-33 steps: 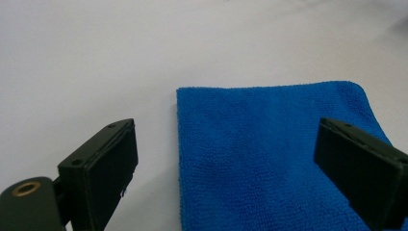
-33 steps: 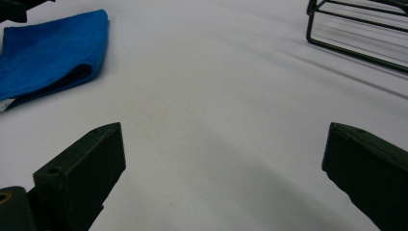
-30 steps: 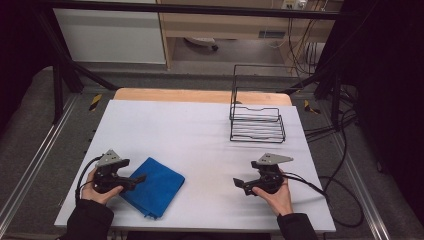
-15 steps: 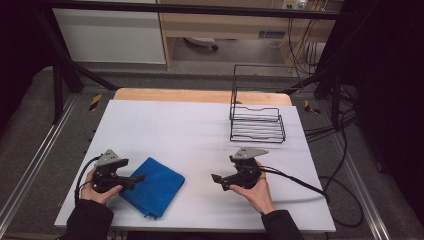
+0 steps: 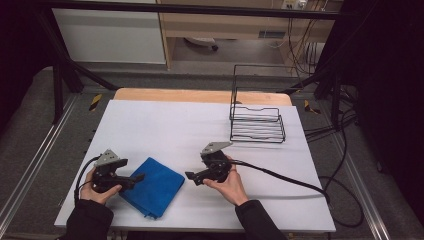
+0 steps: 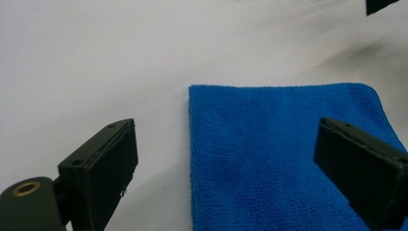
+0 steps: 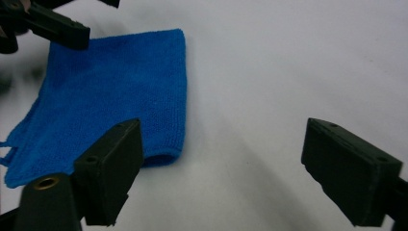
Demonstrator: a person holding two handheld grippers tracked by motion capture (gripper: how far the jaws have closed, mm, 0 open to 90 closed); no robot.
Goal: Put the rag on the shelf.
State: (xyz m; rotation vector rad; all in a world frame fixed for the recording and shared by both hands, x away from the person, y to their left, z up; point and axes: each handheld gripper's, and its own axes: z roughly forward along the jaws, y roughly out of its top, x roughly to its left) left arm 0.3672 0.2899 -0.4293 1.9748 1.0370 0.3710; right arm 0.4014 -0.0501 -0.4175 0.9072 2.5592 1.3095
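White table (image 5: 165,125) w/ blue cloth (image 5: 152,186), wire rack (image 5: 256,122) — both grippers, left gripper (image 5: 137,177) & right gripper (image 5: 191,176), wide open — dark room.

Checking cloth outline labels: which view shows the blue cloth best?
High view: the whole folded blue cloth lies unobstructed on the white table. Left gripper view crops it at one corner; right gripper view shows most, a jaw covering part.

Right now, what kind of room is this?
Probably a lab or workshop for recording handling tasks: a white table inside a black frame, cables trailing across the floor, and a person holding the left gripper by a blue cloth.
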